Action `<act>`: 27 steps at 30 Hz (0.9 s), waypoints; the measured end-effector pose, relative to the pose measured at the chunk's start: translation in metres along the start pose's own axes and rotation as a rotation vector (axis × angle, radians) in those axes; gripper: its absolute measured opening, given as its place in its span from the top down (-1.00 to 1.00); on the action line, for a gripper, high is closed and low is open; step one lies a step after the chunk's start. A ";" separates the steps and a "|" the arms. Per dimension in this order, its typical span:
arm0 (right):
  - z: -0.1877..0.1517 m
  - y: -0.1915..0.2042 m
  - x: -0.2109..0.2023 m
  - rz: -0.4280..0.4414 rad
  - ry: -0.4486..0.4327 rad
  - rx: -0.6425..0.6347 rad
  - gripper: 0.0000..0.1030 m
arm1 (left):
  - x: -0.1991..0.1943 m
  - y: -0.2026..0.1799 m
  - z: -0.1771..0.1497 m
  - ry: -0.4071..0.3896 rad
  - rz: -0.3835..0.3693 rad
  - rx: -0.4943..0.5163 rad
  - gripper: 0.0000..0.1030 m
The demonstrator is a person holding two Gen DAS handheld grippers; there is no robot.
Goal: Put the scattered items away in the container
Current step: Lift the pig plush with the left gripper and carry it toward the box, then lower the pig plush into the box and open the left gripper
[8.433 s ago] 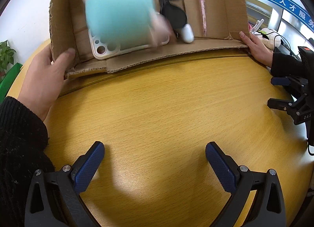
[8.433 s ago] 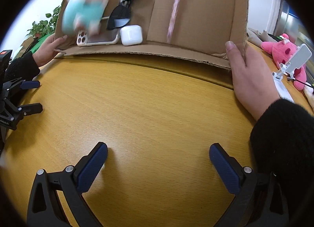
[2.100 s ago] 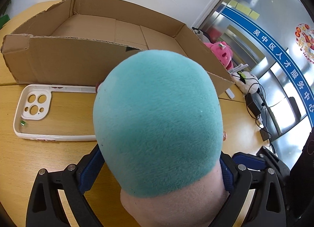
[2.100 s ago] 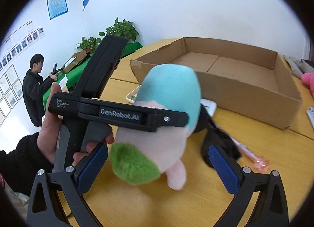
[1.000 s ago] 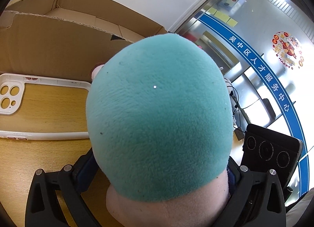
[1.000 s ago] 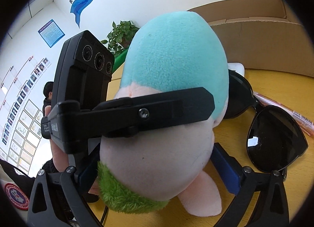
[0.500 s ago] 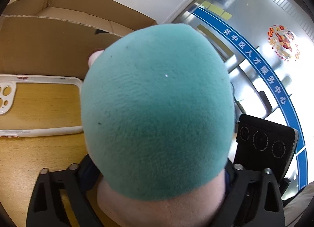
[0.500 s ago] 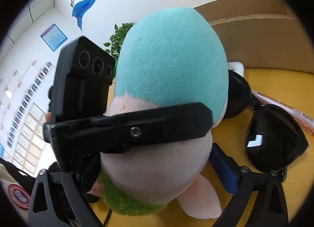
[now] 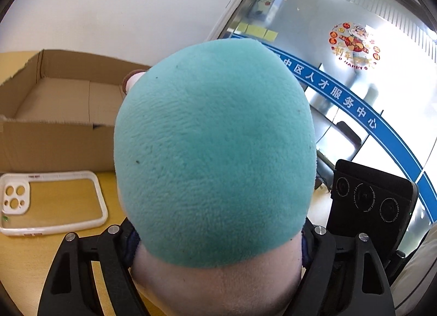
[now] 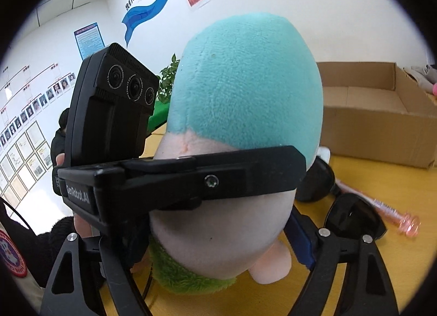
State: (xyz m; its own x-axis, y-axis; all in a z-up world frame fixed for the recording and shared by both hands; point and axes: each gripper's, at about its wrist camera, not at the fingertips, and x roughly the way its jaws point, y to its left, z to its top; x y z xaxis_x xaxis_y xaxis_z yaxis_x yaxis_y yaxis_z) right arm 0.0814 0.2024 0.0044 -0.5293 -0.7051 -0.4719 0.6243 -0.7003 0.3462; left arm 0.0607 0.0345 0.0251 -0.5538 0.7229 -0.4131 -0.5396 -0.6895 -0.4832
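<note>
Both the left claw [image 9: 218,239] and right claw [image 10: 218,234] are closing on the plush toy [image 9: 215,152], now lifted off the bench [image 9: 16,267] a second on, ready for the cardboard box [image 9: 54,136] beyond the claws.

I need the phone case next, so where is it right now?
The white phone case lies flat on the wooden table at the lower left of the left wrist view, just in front of the cardboard box and left of the plush toy.
</note>
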 end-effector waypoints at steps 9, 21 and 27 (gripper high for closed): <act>0.062 -0.002 0.000 0.065 -0.078 -0.074 -0.63 | -0.023 -0.009 0.091 -0.064 0.095 0.099 -0.69; 0.197 -0.067 0.051 0.107 -0.017 -0.141 -0.61 | -0.012 0.071 0.261 -0.037 0.152 0.067 -0.69; 0.236 -0.115 0.114 0.111 0.079 -0.083 -0.60 | 0.022 0.143 0.301 0.073 0.181 0.011 -0.68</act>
State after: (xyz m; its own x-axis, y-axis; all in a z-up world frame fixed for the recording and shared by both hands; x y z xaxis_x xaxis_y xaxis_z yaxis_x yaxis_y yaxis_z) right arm -0.1861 0.1766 0.1020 -0.4095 -0.7646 -0.4976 0.7238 -0.6044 0.3331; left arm -0.2196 -0.0617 0.1790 -0.5954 0.5883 -0.5472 -0.4427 -0.8086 -0.3876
